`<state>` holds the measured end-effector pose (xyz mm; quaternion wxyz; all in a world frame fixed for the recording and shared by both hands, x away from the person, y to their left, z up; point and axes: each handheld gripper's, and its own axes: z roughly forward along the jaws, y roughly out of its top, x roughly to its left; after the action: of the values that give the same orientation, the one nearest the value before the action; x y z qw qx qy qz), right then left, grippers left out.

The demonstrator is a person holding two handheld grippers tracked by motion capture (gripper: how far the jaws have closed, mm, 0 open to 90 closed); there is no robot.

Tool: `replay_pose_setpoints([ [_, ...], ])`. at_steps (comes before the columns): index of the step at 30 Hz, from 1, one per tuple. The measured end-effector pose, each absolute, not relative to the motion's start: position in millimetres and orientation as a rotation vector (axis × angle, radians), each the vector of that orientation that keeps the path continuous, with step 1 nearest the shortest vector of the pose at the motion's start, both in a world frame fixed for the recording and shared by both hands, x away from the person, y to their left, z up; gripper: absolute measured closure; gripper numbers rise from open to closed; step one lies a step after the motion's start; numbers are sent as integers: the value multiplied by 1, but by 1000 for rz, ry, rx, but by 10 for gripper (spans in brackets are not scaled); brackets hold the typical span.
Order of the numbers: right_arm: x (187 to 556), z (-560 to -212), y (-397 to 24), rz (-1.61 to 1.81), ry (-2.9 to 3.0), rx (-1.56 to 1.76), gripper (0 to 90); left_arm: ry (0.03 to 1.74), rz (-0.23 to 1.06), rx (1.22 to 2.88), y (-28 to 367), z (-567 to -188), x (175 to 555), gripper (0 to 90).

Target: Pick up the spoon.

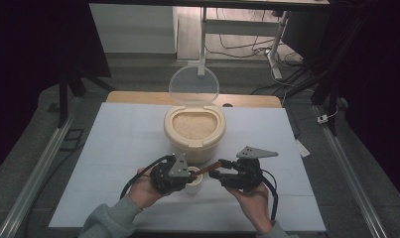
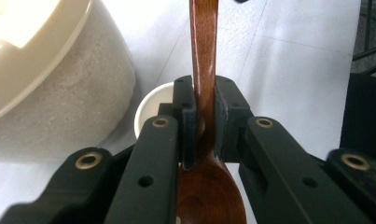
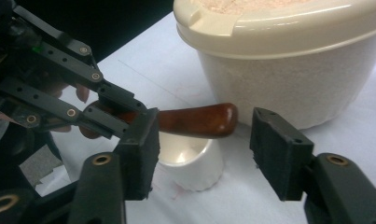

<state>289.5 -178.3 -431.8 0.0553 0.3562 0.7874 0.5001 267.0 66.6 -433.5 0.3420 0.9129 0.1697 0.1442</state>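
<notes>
A brown wooden spoon (image 1: 208,169) is held level over a small white cup (image 1: 193,184) near the table's front. My left gripper (image 1: 190,173) is shut on the spoon's neck (image 2: 203,56), with the bowl toward the camera in the left gripper view. The handle (image 3: 199,120) points toward my right gripper (image 1: 215,172). My right gripper (image 3: 206,149) stands open, and the handle's tip lies in the gap between its pads without touching them. The cup (image 3: 190,163) sits under the handle.
A cream tub of rice (image 1: 194,131) stands just behind the cup, its clear lid (image 1: 194,85) flipped up at the back. The tub's wall (image 3: 288,70) is close beyond the right gripper. A pale sheet (image 1: 118,148) covers the table.
</notes>
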Motion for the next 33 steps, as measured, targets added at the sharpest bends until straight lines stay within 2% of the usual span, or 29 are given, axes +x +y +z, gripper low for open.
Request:
replay_pose_setpoints([
  [5, 289, -431, -178, 1562, 2382, 1081, 501, 434, 381, 2372, 65, -433, 266, 794],
  [6, 289, -431, -178, 1575, 2382, 1081, 565, 435, 386, 2369, 65, -433, 265, 794],
  [21, 291, -427, -185, 1862, 2363, 1082, 813, 423, 385, 2390, 61, -437, 265, 796],
  [30, 289, -424, -185, 1921, 2351, 1019, 833, 416, 384, 2372, 63, -433, 263, 796],
  [33, 288, -420, -185, 1939, 2324, 999, 833, 449, 372, 2311, 68, -431, 263, 744],
])
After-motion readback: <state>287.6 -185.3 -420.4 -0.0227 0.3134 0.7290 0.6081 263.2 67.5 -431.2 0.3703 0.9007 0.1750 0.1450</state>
